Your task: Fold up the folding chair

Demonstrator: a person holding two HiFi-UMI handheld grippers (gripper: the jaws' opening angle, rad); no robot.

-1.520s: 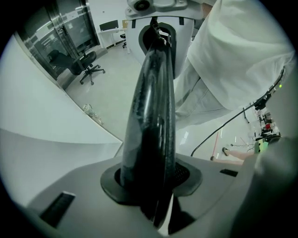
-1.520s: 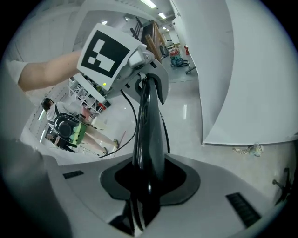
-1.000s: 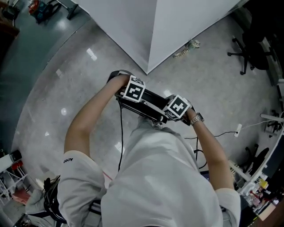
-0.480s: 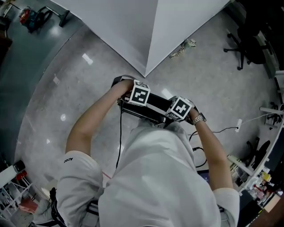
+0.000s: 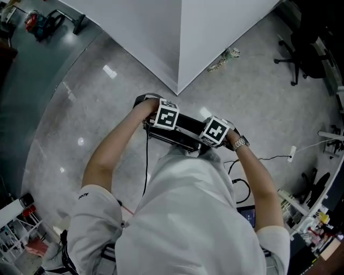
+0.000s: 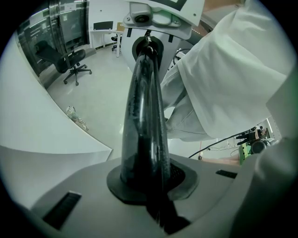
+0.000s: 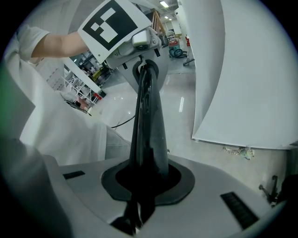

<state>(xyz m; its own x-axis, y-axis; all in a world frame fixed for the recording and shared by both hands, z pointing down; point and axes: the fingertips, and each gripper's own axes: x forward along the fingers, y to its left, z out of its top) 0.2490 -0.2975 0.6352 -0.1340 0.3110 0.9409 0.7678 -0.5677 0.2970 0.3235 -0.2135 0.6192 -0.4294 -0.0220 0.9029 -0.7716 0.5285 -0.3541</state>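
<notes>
Of the folding chair only a narrow, glossy black edge (image 5: 185, 128) shows, running between my two marker cubes above the grey floor. The rest of it is hidden under my hands and the white shirt. My left gripper (image 5: 172, 123) is shut on one end of that edge and my right gripper (image 5: 207, 135) on the other. In the left gripper view the black edge (image 6: 146, 83) runs from my left gripper (image 6: 145, 139) up to the right gripper's body (image 6: 153, 14). The right gripper (image 7: 148, 144) has just been closing its jaws, with the same edge (image 7: 148, 93) between them.
Two white panels (image 5: 179, 48) meet in a corner just beyond my hands. A small scrap (image 5: 226, 56) lies at a panel's foot. A black office chair (image 5: 303, 48) stands far right. A cable (image 5: 269, 159) trails on the floor, with shelves (image 5: 317, 215) and a rack (image 5: 21, 231) at the lower corners.
Both hands and the black edge have drifted slightly away from the panels' corner. The left cube has come a little nearer the right one. Neither grip has let go.
</notes>
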